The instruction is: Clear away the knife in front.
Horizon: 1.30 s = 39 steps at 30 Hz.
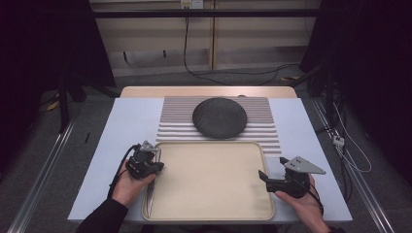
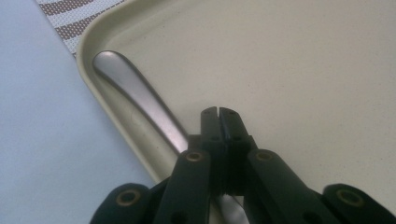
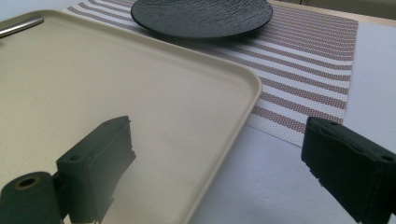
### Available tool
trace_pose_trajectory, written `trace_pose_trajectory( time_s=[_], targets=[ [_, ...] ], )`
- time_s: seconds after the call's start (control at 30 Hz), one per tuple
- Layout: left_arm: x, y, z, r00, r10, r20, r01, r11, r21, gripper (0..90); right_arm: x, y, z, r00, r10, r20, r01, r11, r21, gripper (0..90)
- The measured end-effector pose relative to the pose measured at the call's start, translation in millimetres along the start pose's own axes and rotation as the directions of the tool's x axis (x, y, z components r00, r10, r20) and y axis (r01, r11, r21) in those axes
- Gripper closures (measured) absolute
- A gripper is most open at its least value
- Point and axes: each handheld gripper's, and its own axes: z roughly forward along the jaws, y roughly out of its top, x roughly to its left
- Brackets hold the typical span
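Observation:
A beige tray [image 1: 209,213] lies at the table's front, and a metal utensil [image 1: 150,194] rests inside it along the left rim. My left gripper [image 1: 151,158] hovers over that rim. In the left gripper view its jaws [image 2: 218,115] are shut tight, with nothing between the tips. The utensil handle [image 2: 135,91] runs under them toward the tray's corner. My right gripper [image 1: 272,170] stands open at the tray's right rim. In the right gripper view [image 3: 217,126] one jaw is over the tray [image 3: 140,93] and the other over the table. The handle's end [image 3: 21,25] shows at the far left.
A dark round plate [image 1: 219,117] sits on a striped placemat [image 1: 265,116] just beyond the tray; both show in the right gripper view, plate [image 3: 201,16] and mat [image 3: 308,60]. Pale table surface [image 1: 124,126] flanks the tray on both sides.

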Motion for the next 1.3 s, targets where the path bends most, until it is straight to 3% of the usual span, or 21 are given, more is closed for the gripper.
trace_pose_trajectory(
  time_s=[0.13, 0.27, 0.37, 0.53, 0.6, 0.67, 0.77, 0.83, 1.0, 1.13, 1.2, 1.3],
  targets=[
    [-0.7, 0.6, -2.0, 0.9998, -0.003, 0.017, 0.004, 0.9995, -0.032, 86.3, -0.4, 0.0, 0.7, 1.0000, 0.000, 0.000, 0.000, 1.000, 0.002, 8.9],
    [-2.2, 1.6, -5.5, 0.9999, 0.011, 0.012, -0.010, 0.9969, -0.078, 75.6, -0.5, 0.0, 0.8, 1.0000, -0.001, 0.000, 0.001, 1.000, 0.001, 8.9],
    [-2.1, 2.4, -8.2, 0.9995, -0.012, 0.029, 0.015, 0.9925, -0.122, 58.0, -0.5, 0.0, 0.8, 1.0000, 0.000, -0.001, 0.000, 1.000, 0.001, 8.9],
    [-1.0, 3.4, -11.2, 0.9997, -0.021, 0.012, 0.023, 0.9853, -0.169, 30.6, -1.0, 0.0, 0.8, 1.0000, 0.006, -0.001, -0.006, 1.000, 0.001, 8.9],
    [-1.2, 3.6, -14.0, 0.9982, -0.060, -0.008, 0.057, 0.9777, -0.202, 19.4, -1.1, 0.0, 1.0, 1.0000, 0.008, -0.001, -0.008, 1.000, 0.002, 8.8],
    [-1.0, 4.1, -18.9, 0.9972, -0.073, -0.014, 0.068, 0.9700, -0.233, 13.5, -0.9, 0.1, 1.1, 1.0000, 0.007, -0.004, -0.007, 1.000, 0.000, 8.8],
    [-1.5, 4.6, -27.6, 0.9977, -0.067, -0.009, 0.062, 0.9601, -0.273, 6.9, -0.7, 0.3, 1.2, 0.9999, 0.010, -0.006, -0.010, 1.000, -0.002, 8.8],
    [-4.5, 2.9, -32.2, 0.9984, -0.050, -0.025, 0.040, 0.9544, -0.296, 5.9, -1.0, 0.2, 1.1, 0.9999, 0.010, -0.006, -0.010, 1.000, -0.003, 8.8],
    [-8.8, -1.4, -40.7, 0.9980, -0.015, -0.061, -0.004, 0.9531, -0.303, 5.9, -1.6, 0.1, 0.7, 0.9998, 0.017, -0.004, -0.017, 1.000, -0.005, 8.6],
    [-9.9, -5.6, -45.5, 0.9977, -0.017, -0.066, -0.005, 0.9487, -0.316, 6.0, -1.8, 0.1, 0.5, 0.9999, 0.017, -0.001, -0.017, 1.000, -0.008, 8.5],
    [-9.7, -9.3, -48.4, 0.9965, -0.016, -0.082, -0.010, 0.9516, -0.307, 6.2, -1.8, 0.1, 0.4, 0.9998, 0.018, -0.001, -0.018, 1.000, -0.007, 8.4],
    [-8.6, -15.2, -49.9, 0.9961, -0.042, -0.078, 0.017, 0.9543, -0.298, 6.2, -1.8, -0.1, 0.0, 0.9998, 0.019, 0.001, -0.019, 1.000, -0.007, 8.5]
  ],
)
